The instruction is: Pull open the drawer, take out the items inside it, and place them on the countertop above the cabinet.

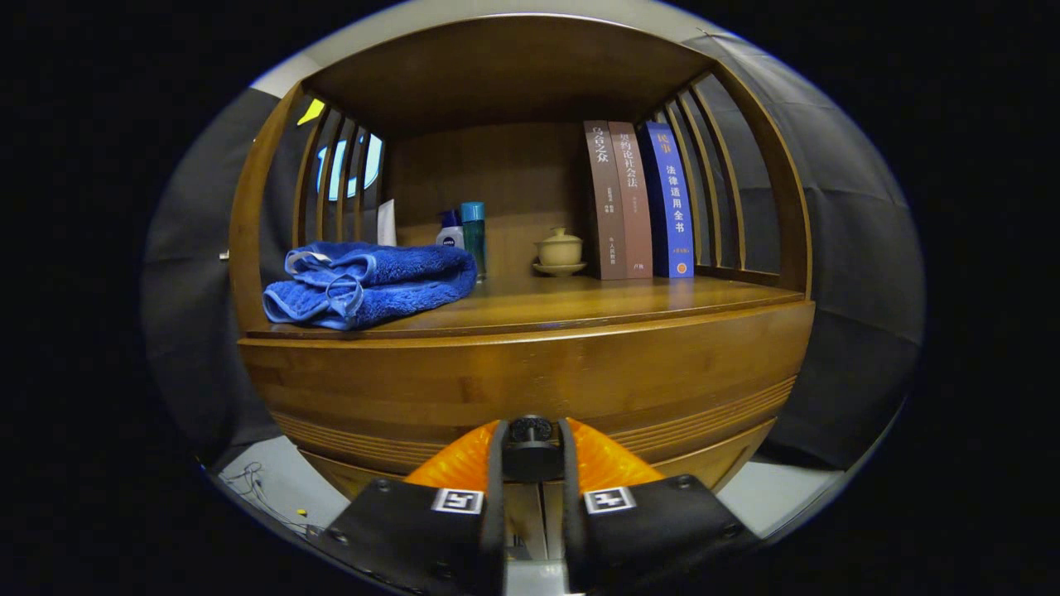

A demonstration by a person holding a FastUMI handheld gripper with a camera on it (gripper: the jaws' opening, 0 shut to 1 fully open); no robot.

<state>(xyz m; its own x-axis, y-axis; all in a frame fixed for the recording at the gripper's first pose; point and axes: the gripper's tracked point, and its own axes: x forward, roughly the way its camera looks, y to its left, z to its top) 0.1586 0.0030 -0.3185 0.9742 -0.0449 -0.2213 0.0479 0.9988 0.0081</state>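
At drawer front (530, 389) | tongs (531, 439) level, pointing straight in | clenched on dark knob (531, 430)

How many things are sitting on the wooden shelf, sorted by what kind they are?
Books: 3
Bottles: 2
Blue towel: 1
Lidded cup on saucer: 1
Total: 7
The gripper has its fingers closed around the drawer knob.

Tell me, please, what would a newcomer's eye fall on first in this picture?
Probably the blue towel, folded on the wooden countertop beyond the fingers. Next, three upright books by the slatted side, beside a small lidded cup. Nearest, the gripper has closed its fingers on the drawer knob.
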